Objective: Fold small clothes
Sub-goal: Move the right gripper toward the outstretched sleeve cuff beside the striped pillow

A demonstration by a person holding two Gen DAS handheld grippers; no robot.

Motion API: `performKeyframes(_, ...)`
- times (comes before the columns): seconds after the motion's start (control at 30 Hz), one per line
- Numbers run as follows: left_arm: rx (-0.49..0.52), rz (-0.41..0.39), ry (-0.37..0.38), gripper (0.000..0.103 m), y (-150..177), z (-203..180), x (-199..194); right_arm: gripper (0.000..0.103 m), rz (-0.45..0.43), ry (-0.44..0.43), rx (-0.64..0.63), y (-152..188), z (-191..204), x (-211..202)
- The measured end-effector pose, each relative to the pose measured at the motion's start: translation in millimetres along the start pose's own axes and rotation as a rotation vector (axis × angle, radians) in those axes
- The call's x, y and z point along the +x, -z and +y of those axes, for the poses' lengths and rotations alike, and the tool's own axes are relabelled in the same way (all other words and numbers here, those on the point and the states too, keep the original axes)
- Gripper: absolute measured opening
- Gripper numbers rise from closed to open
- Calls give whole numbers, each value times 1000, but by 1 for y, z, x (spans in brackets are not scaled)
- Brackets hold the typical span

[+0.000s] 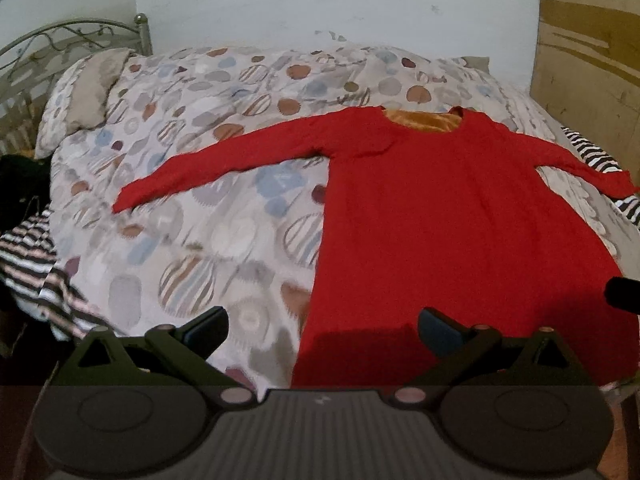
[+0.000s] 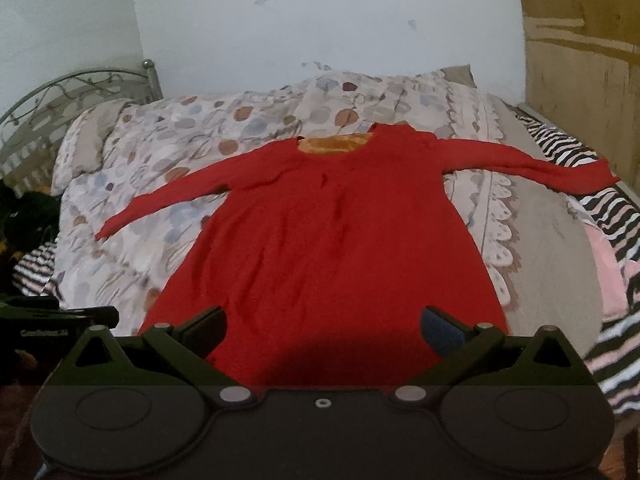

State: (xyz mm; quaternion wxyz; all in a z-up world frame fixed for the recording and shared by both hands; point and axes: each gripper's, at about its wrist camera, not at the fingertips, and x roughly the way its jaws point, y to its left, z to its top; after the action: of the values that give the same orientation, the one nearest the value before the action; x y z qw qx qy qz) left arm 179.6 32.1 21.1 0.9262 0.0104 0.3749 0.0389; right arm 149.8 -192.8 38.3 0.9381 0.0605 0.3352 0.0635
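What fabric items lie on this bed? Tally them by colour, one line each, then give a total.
Red: 1, the long-sleeved garment spread flat.
Black-and-white striped: 2, a striped cloth at the left edge and a striped cloth at the right edge.
Patterned with dots: 2, the duvet and the pillow.
Total: 5.

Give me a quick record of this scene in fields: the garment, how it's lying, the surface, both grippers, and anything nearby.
garment: red long-sleeved top, orange lining at the neckline
lay: flat, unfolded, both sleeves spread out, neckline away from the cameras
surface: bed with patterned duvet
left gripper: open, holding nothing, near the hem's left corner
right gripper: open, holding nothing, over the hem's middle
nearby: striped cloth under the right sleeve; pillow at the metal headboard
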Motion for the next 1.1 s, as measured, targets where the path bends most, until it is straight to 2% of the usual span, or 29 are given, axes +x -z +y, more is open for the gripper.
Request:
performKeyframes(0.2,1,-13,-2,103,-39,-8,38,103,34,78,75,-28,-19,46)
performKeyframes(0.4,13,-15,5,103,-68,-22,81,103,39,131,95,-47,-43,79)
performKeyframes(0.63,-18,-13,27,103,-84,-38,118,103,55,197,118,-60,-75,113)
performKeyframes(0.87,-1,22,43,103,-87,-57,151,103,74,241,105,-64,-97,142)
performKeyframes(0.97,5,34,47,103,-87,-64,163,103,32,235,80,-66,-107,148)
performKeyframes(1.1,9,42,41,103,-83,-68,173,103,-134,270,28,-73,-133,148)
